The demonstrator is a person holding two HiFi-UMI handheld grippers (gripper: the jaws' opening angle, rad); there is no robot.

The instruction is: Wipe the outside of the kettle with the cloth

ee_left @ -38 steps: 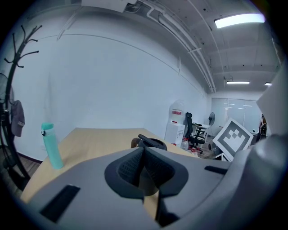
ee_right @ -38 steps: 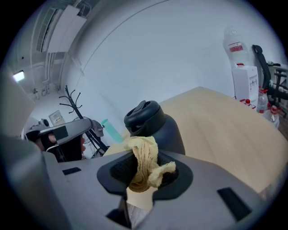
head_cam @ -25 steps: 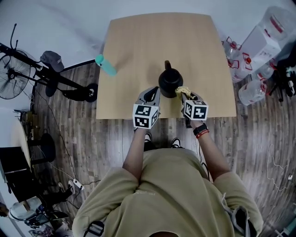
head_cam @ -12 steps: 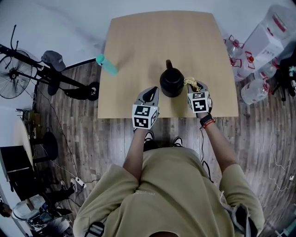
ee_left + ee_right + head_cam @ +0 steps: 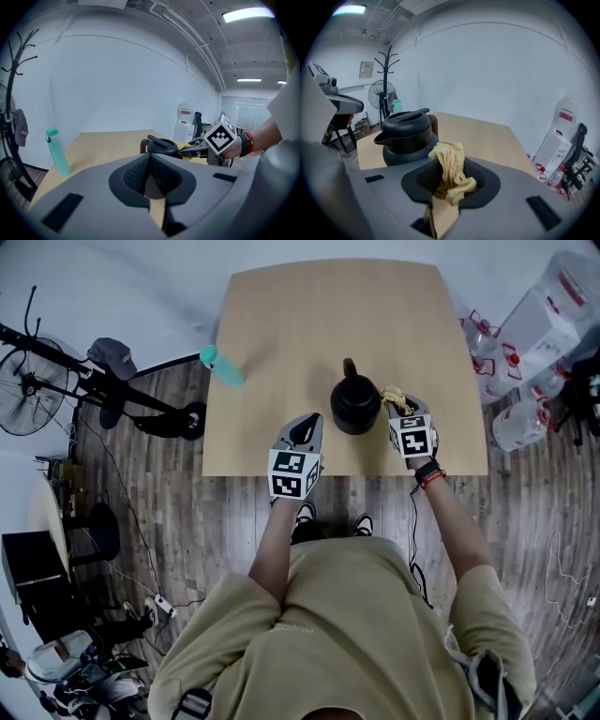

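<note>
Yellow terry cloth (image 5: 449, 173) is pinched in the right gripper (image 5: 448, 185), whose jaws are closed on its bunched middle. One soft fold stands up ahead of the jaws and another droops behind them. The black kettle (image 5: 405, 136) stands on the wooden table (image 5: 319, 315), just ahead of these jaws and to their left, close beside the raised fold. Whether the cloth touches it cannot be told.

The left gripper (image 5: 150, 174) is held with its jaws pressed together and nothing between them. From these jaws the kettle is seen ahead and slightly right.

The cloth is judged limp and light, so it should be pressed flat against the wall and not dragged by its tip. The kettle looks rigid and smooth, and it is likely to slide or turn on the tabletop when pushed from one side. It would best be steadied at its brown handle (image 5: 434, 125), on the side away from the jaws, or at the lid.
</note>
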